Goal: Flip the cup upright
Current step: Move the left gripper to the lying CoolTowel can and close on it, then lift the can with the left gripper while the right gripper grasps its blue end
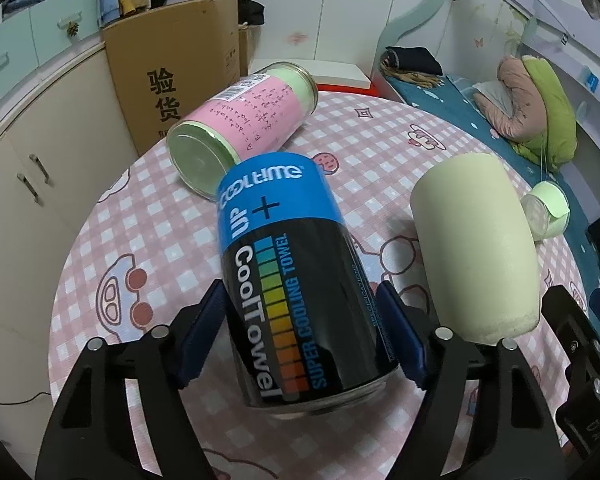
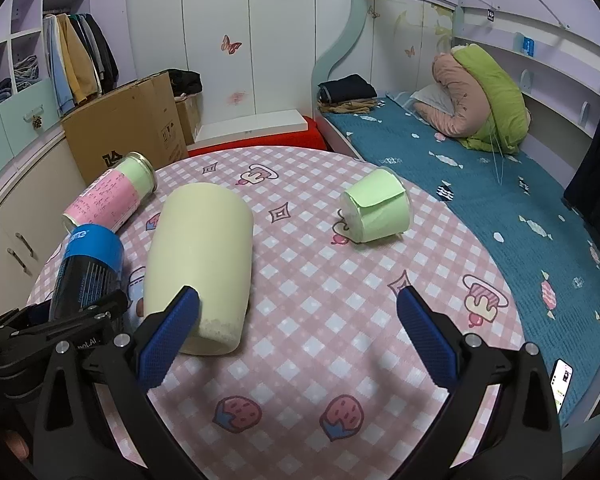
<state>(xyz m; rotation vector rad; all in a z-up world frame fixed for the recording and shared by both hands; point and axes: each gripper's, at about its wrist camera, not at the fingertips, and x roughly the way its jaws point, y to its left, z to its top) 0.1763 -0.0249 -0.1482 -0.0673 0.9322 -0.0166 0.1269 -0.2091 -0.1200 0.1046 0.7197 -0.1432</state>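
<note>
A black and blue "CoolTowel" can-shaped cup (image 1: 296,280) stands upside down on the round pink checked table (image 1: 140,248). My left gripper (image 1: 300,336) has its blue pads on both sides of it, shut on it near the base. It also shows in the right wrist view (image 2: 88,268). A cream cup (image 1: 476,248) stands upside down to its right, also in the right wrist view (image 2: 200,264). My right gripper (image 2: 298,332) is open and empty, its left pad (image 2: 168,336) just in front of the cream cup.
A pink-labelled glass jar (image 1: 240,128) lies on its side at the back left. A small green-wrapped cup (image 2: 376,206) lies tipped at the table's right. A cardboard box (image 1: 172,76) and cabinets stand behind the table. A bed (image 2: 480,200) runs along the right.
</note>
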